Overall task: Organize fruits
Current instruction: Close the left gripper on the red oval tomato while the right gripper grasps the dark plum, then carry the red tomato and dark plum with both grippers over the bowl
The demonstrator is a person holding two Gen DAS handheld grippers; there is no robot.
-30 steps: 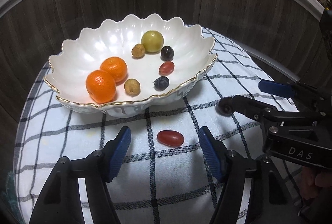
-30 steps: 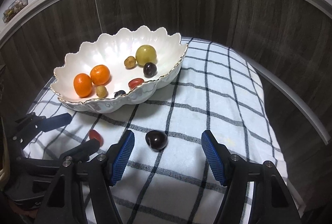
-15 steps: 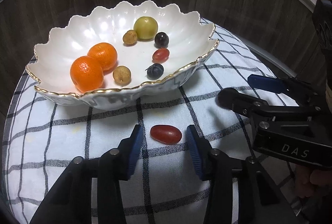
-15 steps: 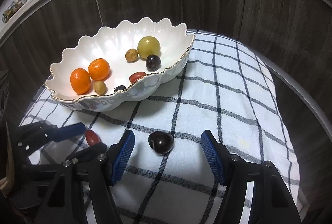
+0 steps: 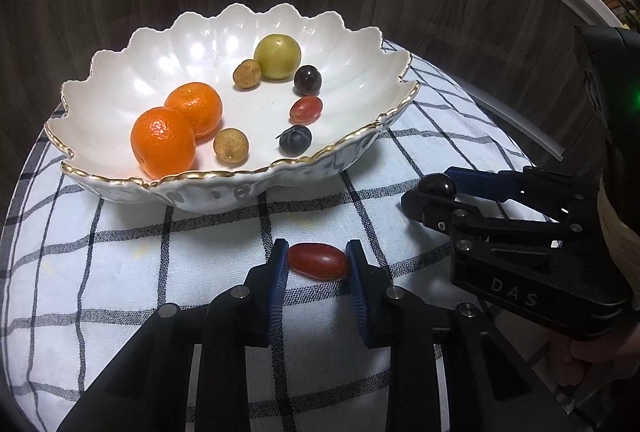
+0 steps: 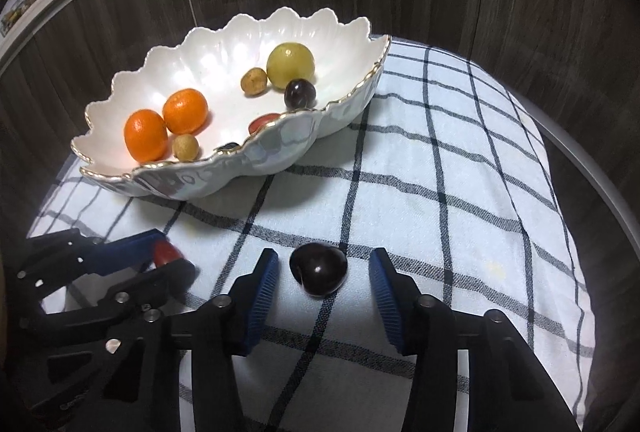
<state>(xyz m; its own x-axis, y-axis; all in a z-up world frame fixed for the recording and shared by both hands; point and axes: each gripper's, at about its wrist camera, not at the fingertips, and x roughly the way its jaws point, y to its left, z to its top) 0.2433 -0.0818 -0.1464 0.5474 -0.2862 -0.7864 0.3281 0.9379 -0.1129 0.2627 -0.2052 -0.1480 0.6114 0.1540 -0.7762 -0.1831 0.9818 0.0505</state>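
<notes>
Left wrist view: scalloped bowl sits beyond left tool.

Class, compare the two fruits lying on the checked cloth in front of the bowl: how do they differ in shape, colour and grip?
The red grape tomato is elongated; the dark cherry is rounder.
The tomato is red; the cherry is near-black.
The left tongs are shut on the tomato; the right tongs flank the cherry with gaps either side.
Both lie on the checked cloth, outside the white bowl.
</notes>
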